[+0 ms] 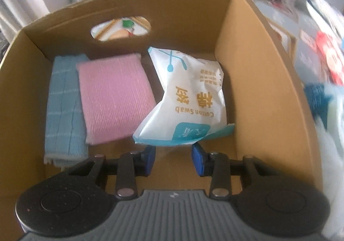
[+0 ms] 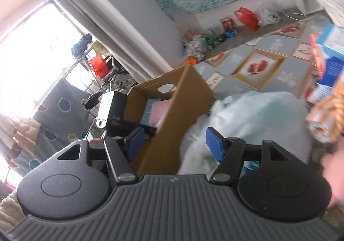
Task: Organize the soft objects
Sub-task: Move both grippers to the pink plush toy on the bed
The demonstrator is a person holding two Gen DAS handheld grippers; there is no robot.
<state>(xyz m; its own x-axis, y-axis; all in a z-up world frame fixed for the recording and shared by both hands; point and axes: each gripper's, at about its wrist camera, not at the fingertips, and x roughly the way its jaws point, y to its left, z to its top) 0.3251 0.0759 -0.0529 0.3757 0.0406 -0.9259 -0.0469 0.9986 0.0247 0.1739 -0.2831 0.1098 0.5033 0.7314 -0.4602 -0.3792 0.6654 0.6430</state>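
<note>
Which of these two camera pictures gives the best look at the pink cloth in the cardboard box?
The left wrist view. It looks down into the cardboard box, so the whole pink cloth shows, lying flat between a blue cloth and a cotton swab bag. The right wrist view shows only a small pink strip behind the box wall.

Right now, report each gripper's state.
Left gripper: open, empty, just short of the white cotton swab bag.
Right gripper: open, empty.

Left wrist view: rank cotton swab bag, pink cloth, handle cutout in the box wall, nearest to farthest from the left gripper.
1. Cotton swab bag: right of centre in the box, its near edge just ahead of the left gripper.
2. Pink cloth: ahead and left, lying partly over the blue cloth.
3. Handle cutout: in the cardboard box's far wall.
</note>
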